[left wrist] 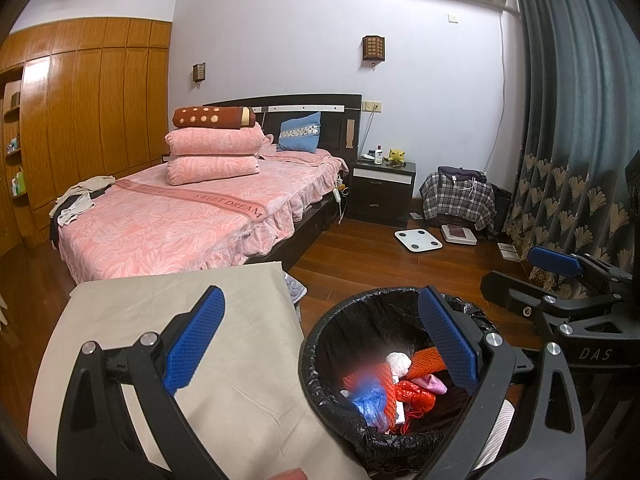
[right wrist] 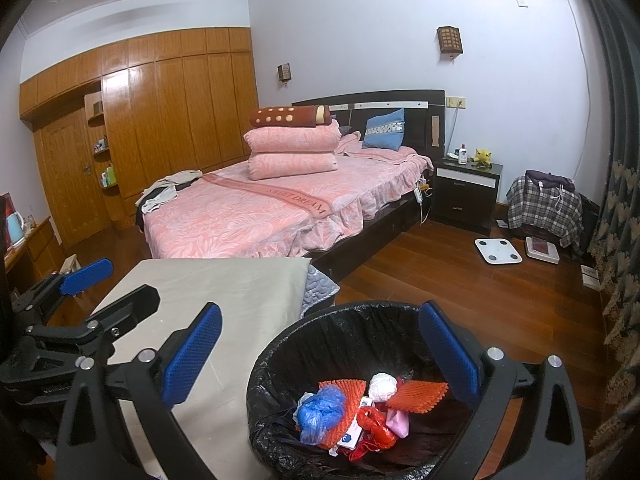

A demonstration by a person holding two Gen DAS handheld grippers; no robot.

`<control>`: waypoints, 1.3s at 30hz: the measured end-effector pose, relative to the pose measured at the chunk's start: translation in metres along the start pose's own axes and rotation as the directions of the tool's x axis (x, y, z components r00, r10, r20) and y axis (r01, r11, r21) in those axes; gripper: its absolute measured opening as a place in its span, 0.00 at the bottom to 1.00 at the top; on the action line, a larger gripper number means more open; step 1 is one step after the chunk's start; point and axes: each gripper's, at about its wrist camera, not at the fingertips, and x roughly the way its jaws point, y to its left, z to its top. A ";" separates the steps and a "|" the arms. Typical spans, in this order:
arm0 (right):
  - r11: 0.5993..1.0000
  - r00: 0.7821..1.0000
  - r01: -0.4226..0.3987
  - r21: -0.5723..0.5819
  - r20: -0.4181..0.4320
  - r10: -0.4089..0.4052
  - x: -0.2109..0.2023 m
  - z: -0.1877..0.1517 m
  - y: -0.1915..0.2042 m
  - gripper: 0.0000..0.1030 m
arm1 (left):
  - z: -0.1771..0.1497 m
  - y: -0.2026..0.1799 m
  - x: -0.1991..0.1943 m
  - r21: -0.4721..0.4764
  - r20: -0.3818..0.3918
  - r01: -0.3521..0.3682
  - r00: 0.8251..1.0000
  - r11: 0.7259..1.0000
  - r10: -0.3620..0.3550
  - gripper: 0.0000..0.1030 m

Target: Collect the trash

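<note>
Our left gripper [left wrist: 320, 344] stands wide open with nothing between its blue pads [left wrist: 196, 340], and our right gripper [right wrist: 320, 356] is spread just as wide and just as empty. Below and between the fingers of both sits the bin [right wrist: 272, 364], lined with a crinkled black bag [left wrist: 320, 396] folded over its rim. The trash [right wrist: 360, 408] lies heaped at the bottom: a blue plastic bag [right wrist: 320, 408], orange foam netting [right wrist: 416, 396], a white wad [right wrist: 382, 386], a red bag [right wrist: 374, 424], something pink [right wrist: 398, 422] and a small white card [right wrist: 354, 434] with a blue mark we cannot read. To the left of the bin, under our left fingers, lies a flat beige cloth [left wrist: 200, 360]. The left view shows part of the trash smeared into a blur, and it catches the right gripper off to its right with "DAS" on the black frame; a fingertip [left wrist: 288, 474] shows at its bottom edge. The right view shows the trash sharply, sees the left gripper off to its left, and takes in a blue kettle [right wrist: 14, 224] on a side cabinet far left. Beyond the cloth stands a bed [right wrist: 260, 216] in pink covers whose band reads "SWEET DREAM", with folded quilts [right wrist: 292, 152] stacked on it. Farther right are a dark nightstand [right wrist: 466, 196], a white scale [right wrist: 498, 250] on the wooden floor and a plaid-draped heap [right wrist: 546, 206].
</note>
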 end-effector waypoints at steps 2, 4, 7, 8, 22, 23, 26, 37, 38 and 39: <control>1.000 1.000 0.000 0.000 0.001 0.000 -0.001 0.000 -0.001 0.94 | 0.000 0.000 0.000 -0.001 0.000 0.001 1.000 1.000 -0.001 0.92; 1.000 1.000 0.000 -0.001 0.001 0.000 -0.001 0.000 -0.001 0.94 | 0.000 0.000 0.000 0.000 0.000 0.001 1.000 1.000 -0.001 0.92; 1.000 1.000 0.000 -0.001 0.001 0.000 -0.001 -0.001 -0.001 0.94 | 0.000 0.000 0.000 0.000 0.000 0.000 1.000 1.000 0.000 0.92; 1.000 1.000 0.001 0.000 0.000 -0.001 -0.001 0.000 0.000 0.94 | 0.000 0.000 0.000 0.000 0.000 0.001 1.000 1.000 -0.001 0.92; 1.000 1.000 0.000 0.000 0.001 0.000 -0.001 -0.001 -0.001 0.94 | 0.001 0.000 0.000 0.000 -0.001 0.001 1.000 1.000 -0.001 0.92; 1.000 1.000 0.000 0.000 0.001 0.000 -0.001 -0.001 -0.001 0.94 | 0.001 0.000 0.000 0.000 -0.002 0.000 1.000 1.000 0.000 0.92; 1.000 1.000 0.000 0.000 0.001 0.000 -0.001 -0.001 -0.001 0.94 | 0.001 0.000 0.000 0.000 -0.001 0.001 1.000 1.000 -0.001 0.92; 1.000 1.000 0.000 0.000 0.000 0.000 -0.001 -0.001 -0.001 0.94 | 0.001 0.001 -0.001 -0.003 -0.004 0.001 1.000 1.000 -0.001 0.92; 1.000 1.000 0.000 0.000 -0.001 0.000 -0.001 -0.001 -0.001 0.94 | 0.000 0.002 -0.001 -0.005 -0.005 0.002 1.000 1.000 -0.002 0.92; 1.000 1.000 -0.001 0.001 0.000 0.001 -0.001 -0.001 -0.001 0.94 | 0.000 0.002 -0.001 -0.008 -0.008 0.003 1.000 1.000 -0.003 0.92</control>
